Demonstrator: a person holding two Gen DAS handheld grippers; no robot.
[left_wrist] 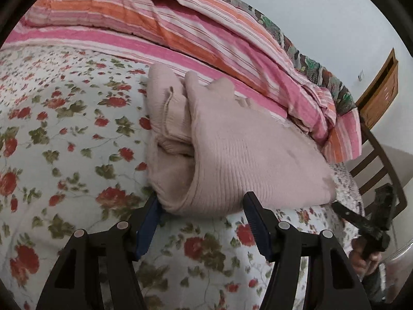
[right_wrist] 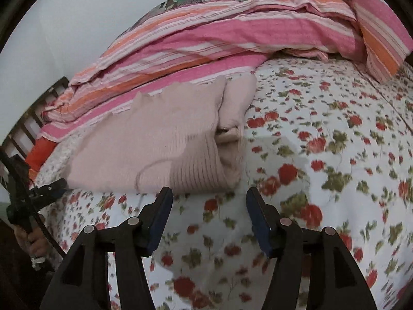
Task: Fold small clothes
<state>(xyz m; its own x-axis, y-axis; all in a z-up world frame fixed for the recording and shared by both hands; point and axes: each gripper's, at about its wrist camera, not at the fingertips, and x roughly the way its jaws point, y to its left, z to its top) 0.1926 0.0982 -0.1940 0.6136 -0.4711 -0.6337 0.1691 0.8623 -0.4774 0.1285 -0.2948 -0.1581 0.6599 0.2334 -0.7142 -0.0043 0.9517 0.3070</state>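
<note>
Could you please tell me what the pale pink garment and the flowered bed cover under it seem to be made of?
The pale pink garment looks like soft rib-knit fabric, matte: fine parallel ribs show, possibly cotton or acrylic. The flowered bed cover looks like thin printed woven cloth, matte, with shallow puckers that suggest light quilting.

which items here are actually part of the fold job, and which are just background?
Job:
- pink knit garment, folded on the bed
- left tool, open
- right tool, open

Background:
- floral bedsheet
- striped quilt
- wooden chair

sweater [left_wrist: 232, 142]: pale pink | bedsheet [left_wrist: 64, 129]: white, red-floral | quilt [left_wrist: 180, 25]: pink-orange stripes
</note>
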